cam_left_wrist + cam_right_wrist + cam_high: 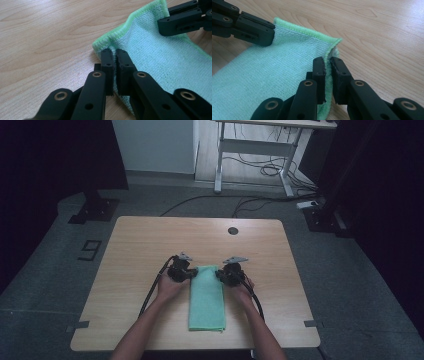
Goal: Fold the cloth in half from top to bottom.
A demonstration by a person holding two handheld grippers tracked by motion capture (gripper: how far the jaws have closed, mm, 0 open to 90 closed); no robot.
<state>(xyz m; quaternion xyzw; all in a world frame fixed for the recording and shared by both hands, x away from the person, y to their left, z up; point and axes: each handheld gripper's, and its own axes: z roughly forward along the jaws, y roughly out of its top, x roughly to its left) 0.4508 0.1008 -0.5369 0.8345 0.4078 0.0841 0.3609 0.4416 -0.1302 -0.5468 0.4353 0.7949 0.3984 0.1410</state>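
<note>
Mint-green microfibre cloth (206, 297), folded into a long narrow strip, lying lengthwise on the pale wood-grain table (135, 245), near end close to the person's edge, far end between the two tools. Left black two-jaw gripper (186, 274) at the strip's far left corner, right black two-jaw gripper (224, 274) at the far right corner, each in a hand coming in from the bottom of the high view, a black cable trailing back along each forearm.

Seen along the left gripper (114, 58): jaws drawn nearly together, clamped on the stitched edge of the cloth (160, 57) at its corner, fabric pinched up into a small ridge just ahead of the tips. The other tool's dark jaws visible at the top right, at the opposite corner.

Seen along the right gripper (327, 65): same narrow set, pads pressing on the folded hem of the cloth (274, 67), corner lifted slightly off the wood. Bare table (387, 32) beyond.

Round dark grommet (233, 230) in the tabletop farther back, well apart from the cloth.
</note>
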